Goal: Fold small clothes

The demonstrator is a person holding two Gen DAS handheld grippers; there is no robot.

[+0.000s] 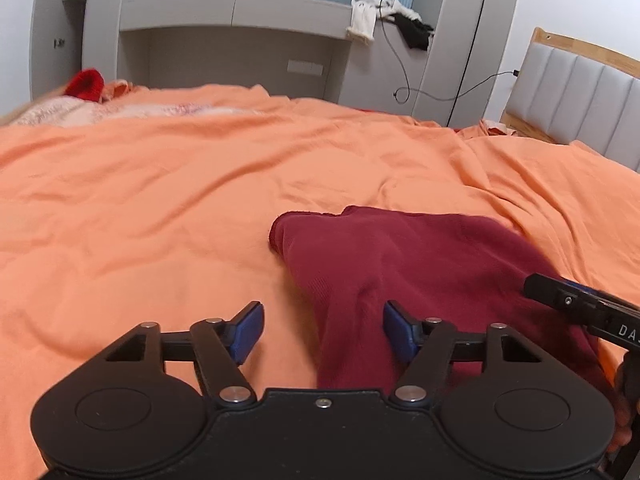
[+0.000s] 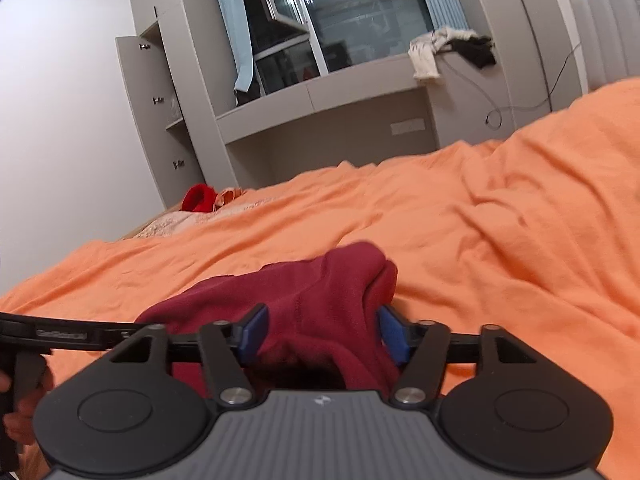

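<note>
A dark red garment [image 1: 404,268] lies bunched on the orange bed sheet [image 1: 160,200]. My left gripper [image 1: 323,332] is open, its blue pads wide apart, with a ridge of the garment running between them. My right gripper [image 2: 323,334] is open too, its blue pads on either side of a raised fold of the same garment [image 2: 320,300]. The right gripper's body shows at the right edge of the left wrist view [image 1: 580,304]. The left gripper's body shows at the left edge of the right wrist view [image 2: 60,334].
A bright red item [image 1: 86,84] and a pale patterned cloth [image 1: 60,114] lie at the far left of the bed. A padded headboard [image 1: 580,104] stands at the right. A grey window desk unit [image 1: 240,32] with clothes [image 1: 384,16] on it is behind the bed.
</note>
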